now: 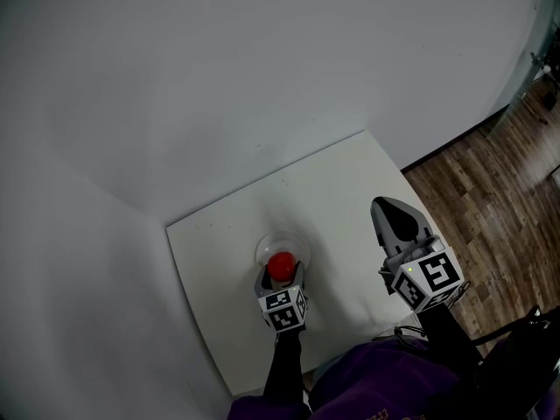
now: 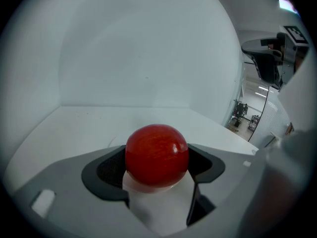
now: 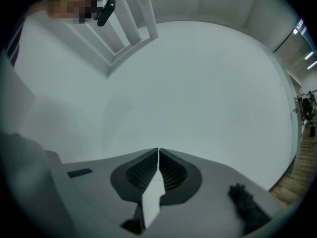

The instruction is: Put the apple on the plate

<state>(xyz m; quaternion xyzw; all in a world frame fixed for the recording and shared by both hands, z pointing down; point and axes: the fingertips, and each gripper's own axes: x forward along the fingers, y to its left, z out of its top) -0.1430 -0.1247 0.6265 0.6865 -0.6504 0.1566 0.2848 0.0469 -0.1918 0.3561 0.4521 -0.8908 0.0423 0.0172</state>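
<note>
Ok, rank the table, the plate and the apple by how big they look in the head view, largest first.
1. table, by far the largest
2. plate, partly covered by the apple
3. apple, clearly smaller than the plate around it

Over the plate (image 1: 266, 245) on the table (image 1: 341, 191), apple (image 1: 281, 265) in the left tool (image 1: 280, 276) — right tool (image 1: 391, 210) well apart.

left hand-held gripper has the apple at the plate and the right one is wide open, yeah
Not quite. The left hand-held gripper does hold the apple at the plate, but the right hand-held gripper is shut, its jaws pressed together on nothing, as the right gripper view shows.
</note>
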